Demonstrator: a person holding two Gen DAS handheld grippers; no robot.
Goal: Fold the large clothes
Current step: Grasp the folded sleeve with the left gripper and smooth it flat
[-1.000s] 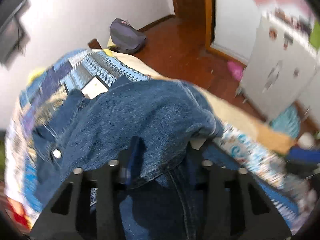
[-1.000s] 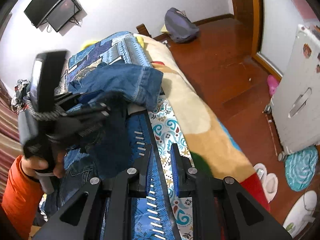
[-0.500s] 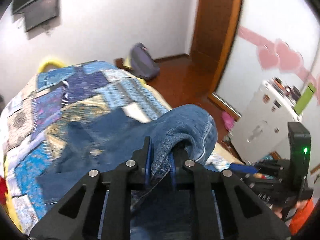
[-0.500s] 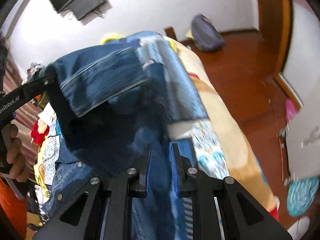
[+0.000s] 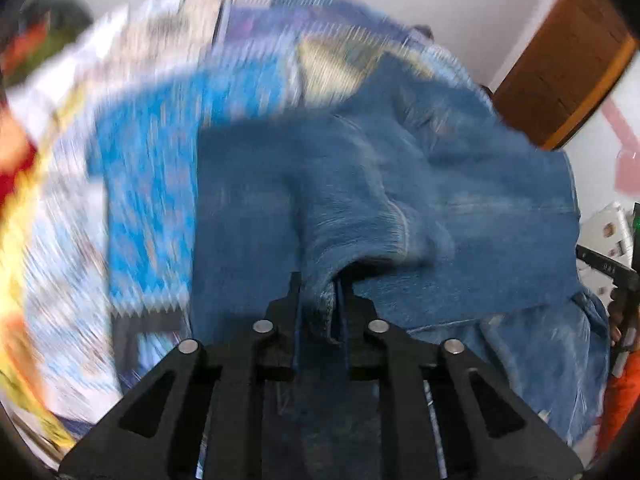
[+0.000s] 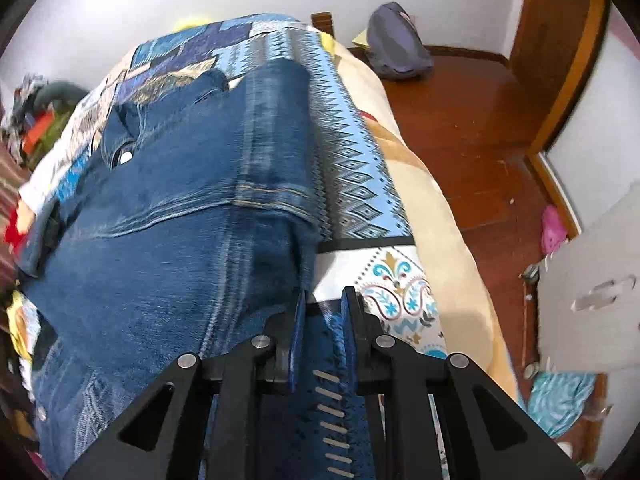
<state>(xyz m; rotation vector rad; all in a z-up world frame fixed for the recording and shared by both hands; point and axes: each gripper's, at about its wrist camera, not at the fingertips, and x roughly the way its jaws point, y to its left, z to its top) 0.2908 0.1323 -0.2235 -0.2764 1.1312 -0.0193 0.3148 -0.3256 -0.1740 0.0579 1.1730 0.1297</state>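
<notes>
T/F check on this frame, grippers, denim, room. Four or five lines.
1. The left gripper has denim between its fingers: true; its jaws are opening.
2. The denim jacket hangs from a hanger: false, it lies on the patterned bedspread.
3. A grey backpack sits on the wooden floor: true.
4. The right gripper is wide open: false, it is shut.
5. The floor is carpeted: false, bare wood.

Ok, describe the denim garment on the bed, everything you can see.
The denim garment is blue, heavy-looking, with pale stitched seams and metal snap buttons. It lies spread over the patterned bedspread, one part folded across its top. A bunched fold sits between the pads of the left hand-held gripper, whose jaws are opening.
</notes>
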